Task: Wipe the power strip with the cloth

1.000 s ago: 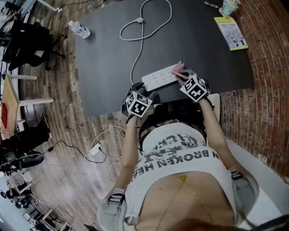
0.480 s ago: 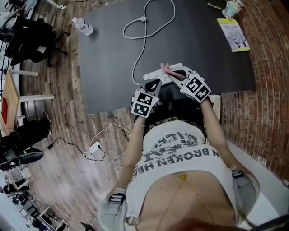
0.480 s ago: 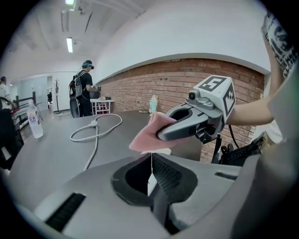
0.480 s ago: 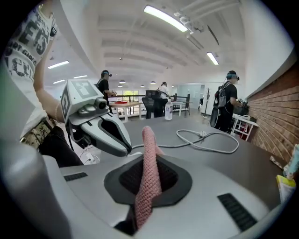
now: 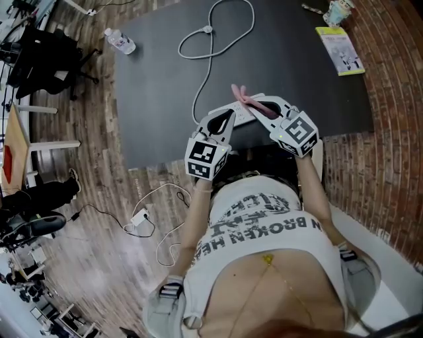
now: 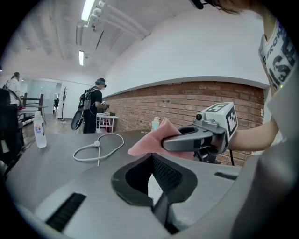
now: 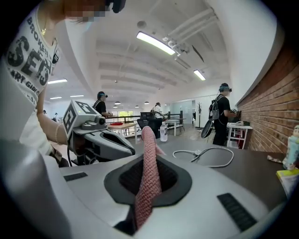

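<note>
The white power strip (image 5: 242, 111) lies near the black table's front edge, mostly hidden under both grippers. Its white cable (image 5: 210, 41) loops toward the far side. My right gripper (image 5: 256, 107) is shut on the pink cloth (image 5: 240, 96), which stands up between the jaws in the right gripper view (image 7: 148, 172). The left gripper (image 5: 222, 124) hovers over the strip's left end, shut, with nothing between its pads (image 6: 152, 161). In the left gripper view the right gripper (image 6: 201, 137) and the cloth (image 6: 148, 140) are close ahead.
A water bottle (image 5: 120, 41) lies at the table's far left. A booklet (image 5: 342, 49) and a cup (image 5: 337, 9) sit at the far right. The black table (image 5: 158, 86) ends just in front of the person. People stand in the room behind.
The left gripper came up from the table's front edge to the strip's left end and its jaws closed. The right gripper carried the cloth leftward and both grippers rose.
</note>
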